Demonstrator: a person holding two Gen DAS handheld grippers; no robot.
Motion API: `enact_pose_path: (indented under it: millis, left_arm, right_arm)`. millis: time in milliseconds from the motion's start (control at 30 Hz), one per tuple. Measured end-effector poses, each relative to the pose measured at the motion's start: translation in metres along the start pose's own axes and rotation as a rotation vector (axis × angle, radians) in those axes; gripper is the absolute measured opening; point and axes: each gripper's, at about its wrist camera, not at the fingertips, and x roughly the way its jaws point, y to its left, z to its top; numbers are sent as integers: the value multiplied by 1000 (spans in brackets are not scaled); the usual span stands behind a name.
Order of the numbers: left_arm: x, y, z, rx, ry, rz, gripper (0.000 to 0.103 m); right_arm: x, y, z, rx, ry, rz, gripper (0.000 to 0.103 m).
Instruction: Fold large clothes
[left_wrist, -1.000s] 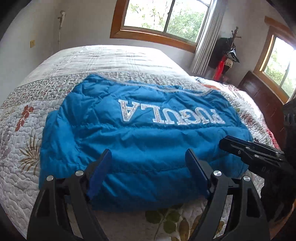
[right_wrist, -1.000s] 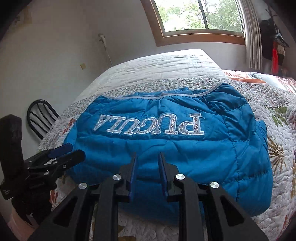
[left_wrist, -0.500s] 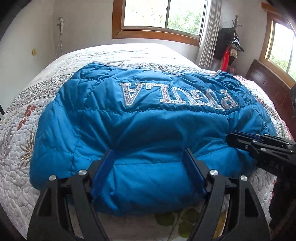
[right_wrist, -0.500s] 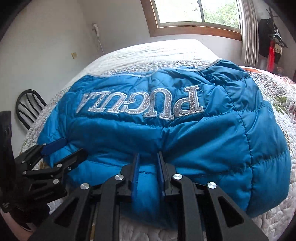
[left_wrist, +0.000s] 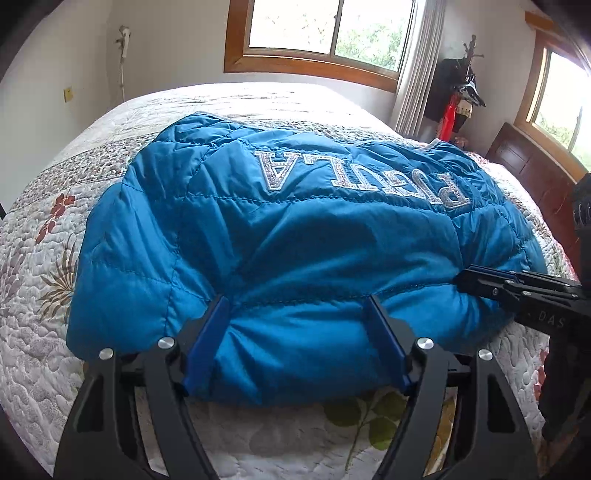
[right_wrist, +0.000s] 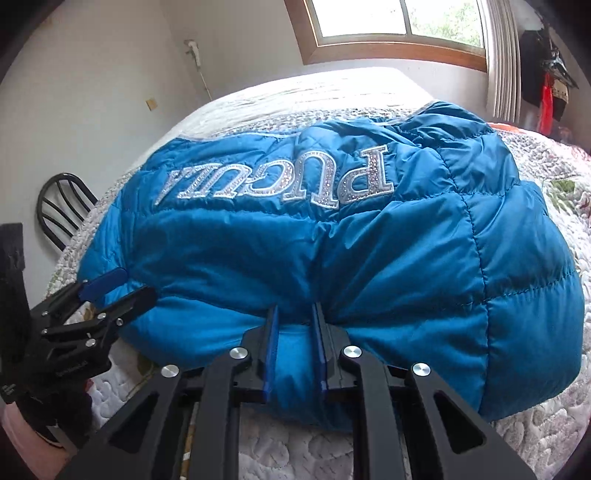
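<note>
Blue quilted nylon, thickly padded: the jacket (left_wrist: 295, 258) lay on the bedspread (left_wrist: 40, 266) in a puffy, doubled-over bundle, its silver lettering (left_wrist: 362, 181) upside down to both wrist cameras and on the side of the jacket away from the grippers.

Left gripper (left_wrist: 295, 339) sat at the jacket's near edge, left of the lettering. Jaws stood wide and straddled a fat roll of the padding; the blue pads (left_wrist: 207, 339) pressed into its sides, and fabric bulged between them. I read this as a hold on the edge.

Right gripper (right_wrist: 293, 343) sat at the same near edge, below the right end of the lettering. Jaws nearly together, pinching a thin tuck of the shell; creases ran out from the pinch.

Risks from here, as judged:
- Shell looked slick. The narrow right pinch may hold only the outer layer, so a lift could strip that layer off the filling and let the bundle sag open.
- The wide left hold squeezes springy padding; if it compresses further under load, the roll could slide out.
- Uneven lift between the two hands would skew the fold line against the lettering.
- Dragging instead of lifting could ruck the bedspread under the jacket.
</note>
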Motion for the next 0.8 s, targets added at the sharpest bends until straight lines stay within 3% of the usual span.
enact_pose_path:
  millis: [67,133,233,333,400,500,600,733,800]
  left_arm:
    - [-13,9,5,-29,-9,-27,74]
    - [-29,27,12,-64,-27,-28,86]
    - [-41,67,24,-138,-38,-12,89]
    - [-39,115,34,-228,-4,5,90]
    - [-29,144,34,-289,42,-44,90]
    - [-13,173,31,-380,94,-130,90]
    - [4,180,30,-415,122,-242,90]
    - [26,172,35,-383,157,-288,90]
    - [36,165,40,-361,173,-288,91]
  right_arm:
    - [-25,-7,6,13,-42,22,28]
    - [-57,-19,14,38,-125,32,53]
    - [-93,-50,27,114,-194,38,75]
    - [-103,-94,39,216,-207,-13,82]
    - [-95,-126,43,282,-162,48,84]
    - [-73,-163,44,373,-113,71,84]
    - [-50,-188,40,432,-63,167,84]
    - [-26,-200,41,464,-28,269,84]
    - [-15,-195,44,440,11,271,84]
